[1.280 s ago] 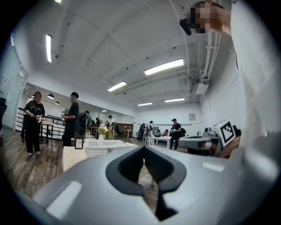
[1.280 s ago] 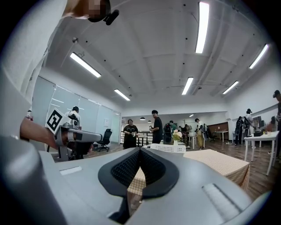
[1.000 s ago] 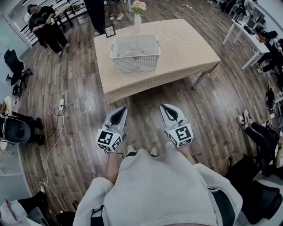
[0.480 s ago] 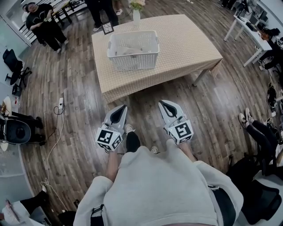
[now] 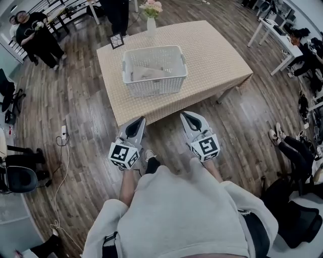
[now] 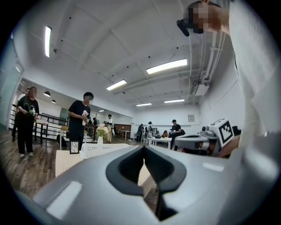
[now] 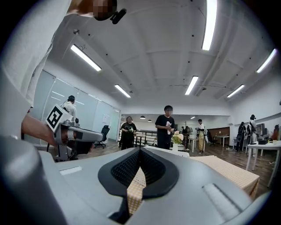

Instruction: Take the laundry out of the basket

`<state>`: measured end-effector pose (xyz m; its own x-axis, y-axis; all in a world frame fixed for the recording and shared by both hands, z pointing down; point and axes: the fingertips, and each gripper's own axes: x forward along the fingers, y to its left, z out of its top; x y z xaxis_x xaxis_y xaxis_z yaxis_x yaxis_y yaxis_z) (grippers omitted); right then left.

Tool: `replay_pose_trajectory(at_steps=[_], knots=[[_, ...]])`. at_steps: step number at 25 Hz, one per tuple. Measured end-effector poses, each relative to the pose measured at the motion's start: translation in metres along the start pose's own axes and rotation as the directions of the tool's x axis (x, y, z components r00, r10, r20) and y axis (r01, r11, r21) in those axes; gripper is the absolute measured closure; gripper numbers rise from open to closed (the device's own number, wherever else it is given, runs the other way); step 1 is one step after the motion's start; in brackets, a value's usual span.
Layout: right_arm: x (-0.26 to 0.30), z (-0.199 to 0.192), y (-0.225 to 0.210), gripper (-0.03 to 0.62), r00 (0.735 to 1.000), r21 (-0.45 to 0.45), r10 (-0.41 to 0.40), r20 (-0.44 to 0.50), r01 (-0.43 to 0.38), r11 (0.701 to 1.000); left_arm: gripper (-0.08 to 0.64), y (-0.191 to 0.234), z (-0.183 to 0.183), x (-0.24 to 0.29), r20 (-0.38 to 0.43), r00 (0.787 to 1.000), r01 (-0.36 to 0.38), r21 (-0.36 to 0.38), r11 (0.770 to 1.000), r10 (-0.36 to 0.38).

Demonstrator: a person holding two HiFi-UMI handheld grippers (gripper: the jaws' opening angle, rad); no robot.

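Note:
A white slatted laundry basket (image 5: 154, 70) stands on a table with a beige checked cloth (image 5: 217, 55). Pale laundry (image 5: 148, 74) lies inside it. Both grippers hover over the wooden floor, short of the table's near edge, pointing at it. My left gripper (image 5: 137, 121) is shut and holds nothing; in its own view the jaw tips (image 6: 144, 147) meet, with the basket (image 6: 103, 149) beyond. My right gripper (image 5: 187, 115) is also shut and holds nothing, its tips (image 7: 139, 149) touching in front of the table (image 7: 224, 169).
A vase of flowers (image 5: 151, 22) and a small picture frame (image 5: 116, 41) stand behind the basket. People stand at the far left (image 5: 30, 35) and past the table (image 5: 118, 15). A seated person's feet (image 5: 282, 141) are at the right. An office chair (image 5: 20, 179) and a floor cable (image 5: 63, 151) lie left.
The person has stepped toward the table, so the basket and table sit nearer and lower in the head view. Both grippers stay shut, side by side in front.

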<state>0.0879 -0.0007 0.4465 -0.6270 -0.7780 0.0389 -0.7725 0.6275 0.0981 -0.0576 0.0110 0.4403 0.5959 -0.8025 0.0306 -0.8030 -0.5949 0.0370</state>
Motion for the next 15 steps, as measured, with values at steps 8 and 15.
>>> replay_pose_trajectory(at_steps=[8,15], knots=[[0.109,0.021,0.003,0.594,0.997,0.003,-0.076,-0.01,0.076,0.997,0.552,0.103,0.014,0.02,0.015,0.999,0.048,-0.022,0.999,-0.048],[0.156,0.021,0.009,0.594,0.995,0.001,-0.099,-0.018,0.099,0.995,0.552,0.157,0.015,0.031,0.029,0.997,0.067,-0.042,0.997,-0.066]])
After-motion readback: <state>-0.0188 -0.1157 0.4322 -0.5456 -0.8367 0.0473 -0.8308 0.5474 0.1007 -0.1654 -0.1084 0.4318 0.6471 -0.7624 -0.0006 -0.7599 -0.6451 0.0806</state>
